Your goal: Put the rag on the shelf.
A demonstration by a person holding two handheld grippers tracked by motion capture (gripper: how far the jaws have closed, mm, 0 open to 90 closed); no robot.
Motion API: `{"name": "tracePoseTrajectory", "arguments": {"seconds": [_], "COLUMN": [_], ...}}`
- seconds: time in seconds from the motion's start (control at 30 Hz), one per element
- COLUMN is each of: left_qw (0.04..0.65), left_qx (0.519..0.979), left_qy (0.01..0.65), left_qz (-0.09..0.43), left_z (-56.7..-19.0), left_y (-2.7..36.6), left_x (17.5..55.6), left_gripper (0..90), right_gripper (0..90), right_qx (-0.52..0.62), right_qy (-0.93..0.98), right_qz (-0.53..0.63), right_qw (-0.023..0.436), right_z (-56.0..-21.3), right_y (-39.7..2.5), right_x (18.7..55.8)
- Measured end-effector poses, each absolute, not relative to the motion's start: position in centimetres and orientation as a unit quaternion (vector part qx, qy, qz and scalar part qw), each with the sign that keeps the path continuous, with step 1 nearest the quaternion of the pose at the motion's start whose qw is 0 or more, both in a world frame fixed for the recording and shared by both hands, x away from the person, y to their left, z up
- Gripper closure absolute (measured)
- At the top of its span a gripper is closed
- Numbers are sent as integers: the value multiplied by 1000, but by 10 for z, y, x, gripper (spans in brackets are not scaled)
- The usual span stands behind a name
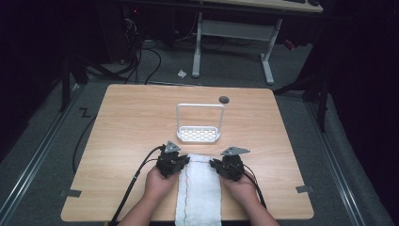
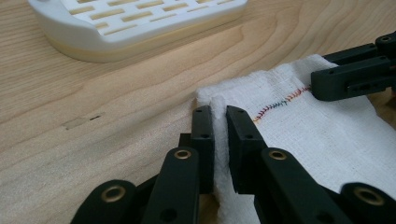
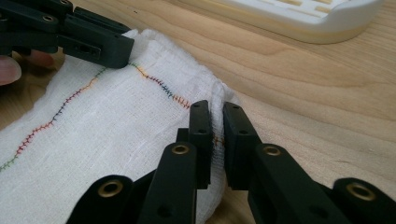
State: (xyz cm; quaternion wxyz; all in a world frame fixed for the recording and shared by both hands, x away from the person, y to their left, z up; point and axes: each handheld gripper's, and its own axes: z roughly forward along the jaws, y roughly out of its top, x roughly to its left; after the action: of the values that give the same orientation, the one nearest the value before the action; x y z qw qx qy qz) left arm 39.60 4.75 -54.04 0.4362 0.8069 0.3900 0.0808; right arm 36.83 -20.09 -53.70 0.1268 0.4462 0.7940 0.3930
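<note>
White cloth (image 1: 199,188) with multicoloured stitching, flat on the table's near edge, far corners pinched.

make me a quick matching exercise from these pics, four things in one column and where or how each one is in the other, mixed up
Things:
1. left gripper
2. right gripper
3. white rack
4. dark round spot

Places or states:
A. stands on the table beyond the cloth's far end
B. pinches the cloth's far right corner
C. lies on the tabletop behind the rack, near the far edge
D. pinches the cloth's far left corner

Pairs: 1-D, 2-B, 3-A, 4-C

The cloth is the white cloth with coloured stitching, lying on the wooden table.
</note>
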Motion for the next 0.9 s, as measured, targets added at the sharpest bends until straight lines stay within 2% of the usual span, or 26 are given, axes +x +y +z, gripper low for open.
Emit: {"name": "tracePoseTrajectory", "arguments": {"seconds": [0.17, 0.57, 0.9], "left_qw": [457, 505, 556], "left_qx": [795, 764, 734], "left_qy": [392, 388, 360], "left_qz": [78, 101, 145], "left_z": [-540, -529, -472], "left_y": [52, 60, 70], "left_x": [395, 376, 369], "left_gripper": [830, 838, 840], "right_gripper": [862, 863, 863], "right_qx": [446, 415, 384], "right_qy": [796, 784, 758], "right_qz": [394, 428, 480], "right_qw": [113, 173, 218], "right_z": [-536, -510, -467], "right_y": [-203, -199, -192], "right_x": [369, 355, 348]}}
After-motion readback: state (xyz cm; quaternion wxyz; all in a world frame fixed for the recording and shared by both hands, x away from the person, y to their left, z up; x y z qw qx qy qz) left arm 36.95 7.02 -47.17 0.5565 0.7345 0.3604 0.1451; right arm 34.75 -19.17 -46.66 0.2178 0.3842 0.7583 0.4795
